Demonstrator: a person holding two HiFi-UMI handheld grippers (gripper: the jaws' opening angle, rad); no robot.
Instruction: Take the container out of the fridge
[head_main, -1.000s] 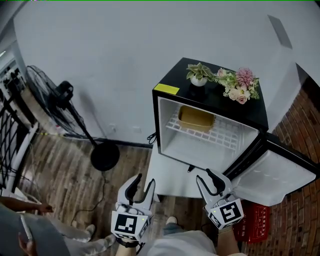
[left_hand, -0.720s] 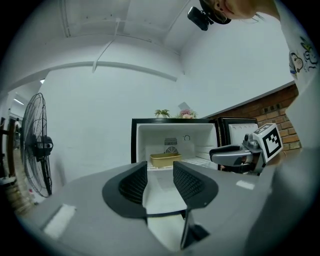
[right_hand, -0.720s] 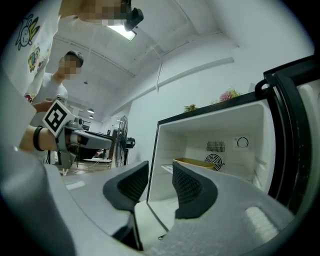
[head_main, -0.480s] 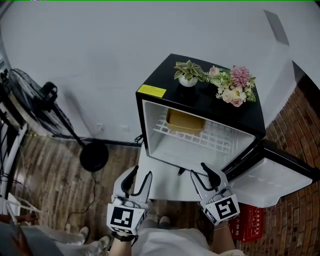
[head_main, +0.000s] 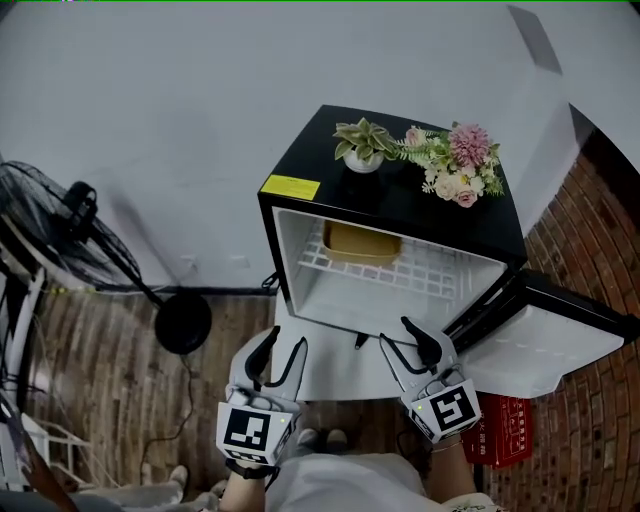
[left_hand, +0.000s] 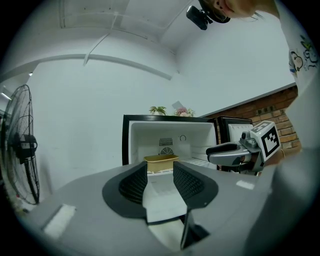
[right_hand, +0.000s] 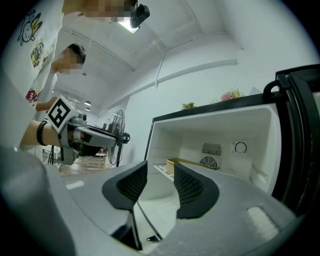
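Grey ribbed pads on the left gripper (left_hand: 160, 172) stand apart with nothing between them. The right gripper (right_hand: 159, 176) is empty too, its jaws spreading wider at this moment. From the head view both the left gripper (head_main: 286, 341) and the right gripper (head_main: 396, 334) hover side by side just in front of the open fridge (head_main: 400, 205), well short of its cavity.

Compared with a second ago, the head view has swung. The fridge now sits further left, and the standing fan (head_main: 50, 235) has slid to the left edge. The grippers hold much the same spot low in the frame.

The head view alone shows the fridge's black top with a small potted plant (head_main: 360, 146) and a bunch of pink flowers (head_main: 455, 165), and the door (head_main: 545, 345) swung out to the right. Only the gripper views reach the back wall, with its vent grille (right_hand: 211, 149) and dial (right_hand: 240, 147).

The container (head_main: 362, 243) is a shallow yellowish-tan tub, open-topped with a raised rim. It rests on the white wire shelf (head_main: 440, 275), toward the left and rear of the fridge. The container (left_hand: 161, 162) lines up beyond the left gripper's gap.
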